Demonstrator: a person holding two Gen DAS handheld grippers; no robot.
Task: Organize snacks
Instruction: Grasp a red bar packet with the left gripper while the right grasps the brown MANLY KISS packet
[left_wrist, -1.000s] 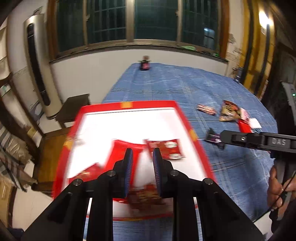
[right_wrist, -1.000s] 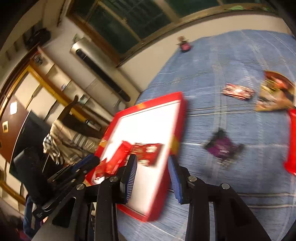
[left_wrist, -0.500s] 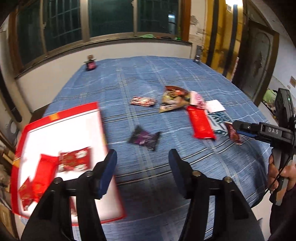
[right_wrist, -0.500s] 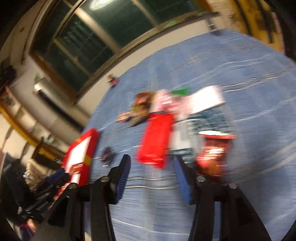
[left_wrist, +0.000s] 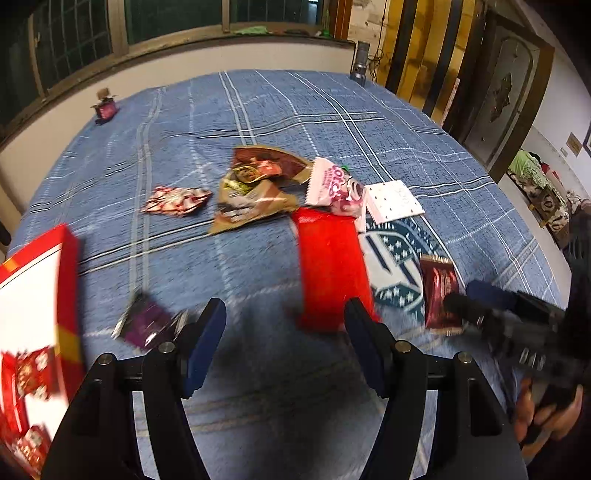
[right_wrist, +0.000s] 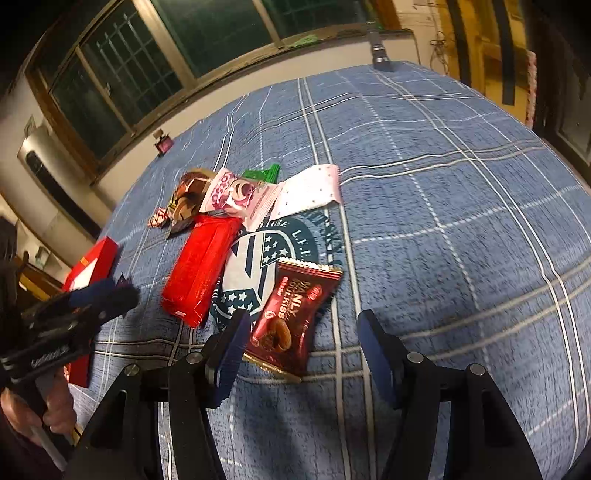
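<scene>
The left tool (left_wrist: 284, 334) was held above the blue checked table (left_wrist: 258, 122) with its jaws opening and nothing between them; the long red packet (left_wrist: 330, 266) lay just ahead of its right finger and a small purple packet (left_wrist: 146, 325) just beside its left finger. The right tool (right_wrist: 299, 345) was likewise opening and empty — it was aimed down at the dark red biscuit packet (right_wrist: 291, 317), whose near end lay between the fingers untouched. It was judged that both tools were spread ready for fresh picks. The remaining snacks were left loose in a cluster at the table's middle: a brown bag (left_wrist: 255, 188), a pink-and-white packet (left_wrist: 332, 182) and a white dotted packet (left_wrist: 393, 201). The red-rimmed tray (left_wrist: 68, 258) was set at the left edge, with several red packets (left_wrist: 31, 373) already in it — apparently the collecting place.
</scene>
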